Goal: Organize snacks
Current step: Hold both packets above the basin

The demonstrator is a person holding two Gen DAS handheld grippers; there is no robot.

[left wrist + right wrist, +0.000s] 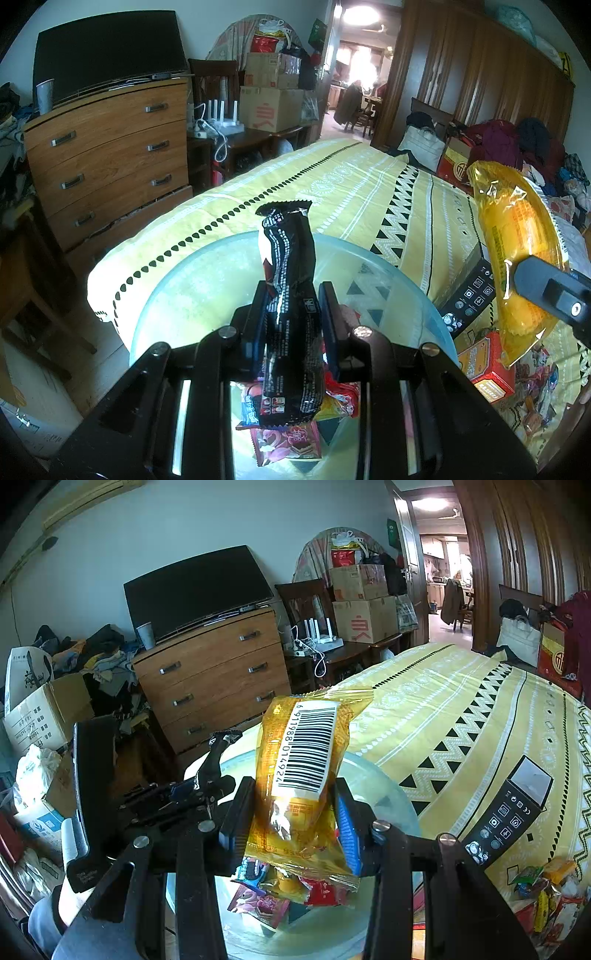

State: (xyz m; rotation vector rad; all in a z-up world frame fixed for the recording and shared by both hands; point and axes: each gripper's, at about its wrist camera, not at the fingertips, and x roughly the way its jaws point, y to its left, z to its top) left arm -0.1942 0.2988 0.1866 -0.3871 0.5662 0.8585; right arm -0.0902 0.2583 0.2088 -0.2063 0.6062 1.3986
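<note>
My left gripper (pixel 291 295) is shut on a black snack bar wrapper (pixel 291 295) and holds it upright above a clear glass bowl (pixel 192 284) on the yellow bed. My right gripper (pixel 295 797) is shut on a yellow snack packet with a barcode (pixel 303 760), also over the bowl (pixel 384 794). The yellow packet (pixel 517 240) and the right gripper's body show at the right of the left wrist view. The left gripper (pixel 207 771) with the black bar shows at the left of the right wrist view. Several wrapped snacks (pixel 288 439) lie in the bowl.
A black box with icons (pixel 506 816) lies on the yellow bedspread (pixel 461 709) beside the bowl. An orange-red carton (pixel 487 365) and a pile of loose snacks (pixel 546 897) lie to the right. A wooden dresser (pixel 107 155) with a TV stands beyond the bed's left edge.
</note>
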